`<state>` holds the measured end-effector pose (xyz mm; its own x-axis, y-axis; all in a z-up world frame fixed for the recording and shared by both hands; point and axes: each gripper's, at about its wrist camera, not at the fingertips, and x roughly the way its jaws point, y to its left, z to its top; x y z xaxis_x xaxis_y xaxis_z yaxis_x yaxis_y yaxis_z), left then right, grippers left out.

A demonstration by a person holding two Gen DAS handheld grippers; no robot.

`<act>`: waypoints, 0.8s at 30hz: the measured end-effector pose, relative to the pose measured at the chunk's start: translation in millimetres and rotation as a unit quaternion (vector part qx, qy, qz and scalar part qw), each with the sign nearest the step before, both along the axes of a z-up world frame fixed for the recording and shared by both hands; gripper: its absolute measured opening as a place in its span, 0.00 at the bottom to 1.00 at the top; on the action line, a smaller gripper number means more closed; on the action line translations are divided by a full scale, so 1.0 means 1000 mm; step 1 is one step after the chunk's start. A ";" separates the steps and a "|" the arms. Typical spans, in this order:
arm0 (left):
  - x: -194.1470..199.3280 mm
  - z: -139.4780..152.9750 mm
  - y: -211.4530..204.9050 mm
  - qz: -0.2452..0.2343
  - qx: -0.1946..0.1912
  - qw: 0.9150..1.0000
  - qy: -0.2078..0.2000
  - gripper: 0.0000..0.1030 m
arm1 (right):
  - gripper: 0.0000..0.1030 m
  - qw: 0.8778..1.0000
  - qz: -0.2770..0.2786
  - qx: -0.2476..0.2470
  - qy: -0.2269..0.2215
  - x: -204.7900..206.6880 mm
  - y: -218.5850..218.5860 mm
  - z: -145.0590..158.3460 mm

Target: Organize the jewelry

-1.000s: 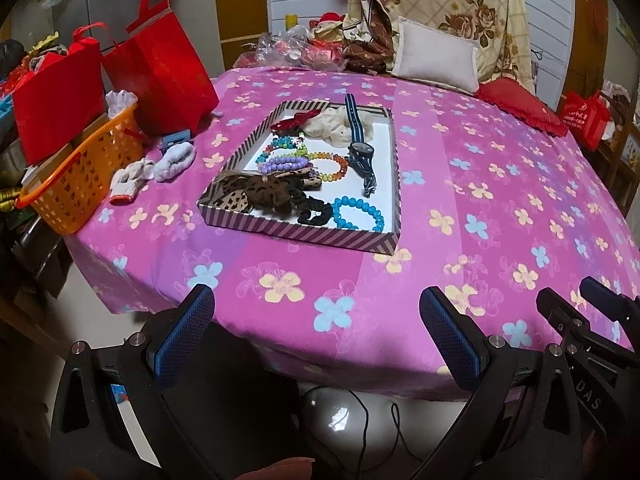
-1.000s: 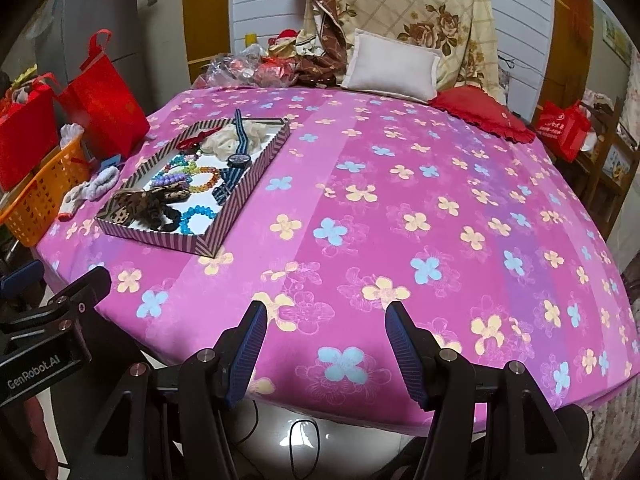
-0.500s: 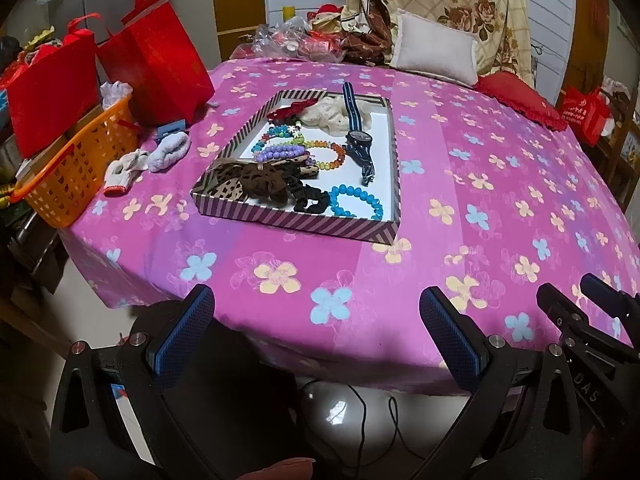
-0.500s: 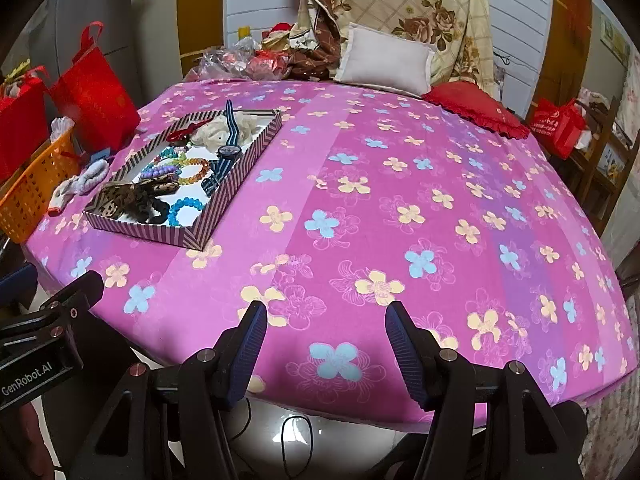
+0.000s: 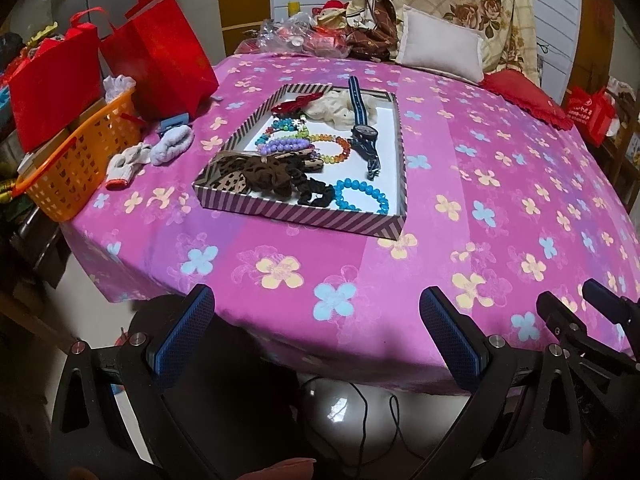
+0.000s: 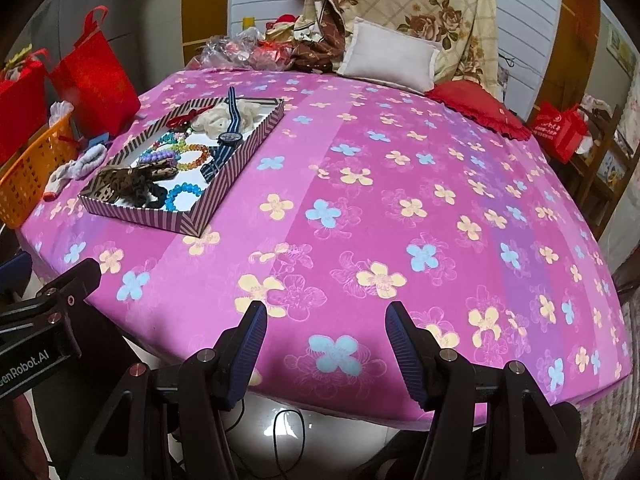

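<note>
My left gripper [image 5: 316, 316] and right gripper [image 6: 326, 332] hang over the near edge of a bed in a pink flowered sheet [image 6: 400, 208], both with jaws apart and empty; ahead on the left sits a striped tray [image 5: 296, 214]. It holds beaded bracelets [image 5: 362, 194] in blue, purple and mixed colours, a blue-strapped watch [image 5: 364, 132], dark scrunchies [image 5: 316, 192] and a leopard-print hair band [image 5: 228, 178]; everything lies loosely heaped.

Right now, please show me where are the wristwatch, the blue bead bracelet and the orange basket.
wristwatch [image 5: 364, 132], left wrist view, on its dark round face.
blue bead bracelet [image 5: 347, 185], left wrist view, on the beads of its far side.
orange basket [image 5: 76, 168], left wrist view, on its latticed front wall.
</note>
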<state>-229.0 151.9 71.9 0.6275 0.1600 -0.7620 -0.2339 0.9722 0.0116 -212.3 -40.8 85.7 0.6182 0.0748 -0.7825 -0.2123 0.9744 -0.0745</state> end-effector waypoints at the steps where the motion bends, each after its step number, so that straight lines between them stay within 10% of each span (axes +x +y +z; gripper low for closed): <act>1: 0.000 -0.001 -0.001 -0.001 0.000 1.000 0.002 1.00 | 0.58 1.000 0.000 -0.001 0.001 0.000 0.000 -0.001; 24: 0.002 -0.009 0.001 0.011 0.007 1.000 0.015 1.00 | 0.58 1.000 0.003 -0.005 0.006 0.001 0.004 -0.006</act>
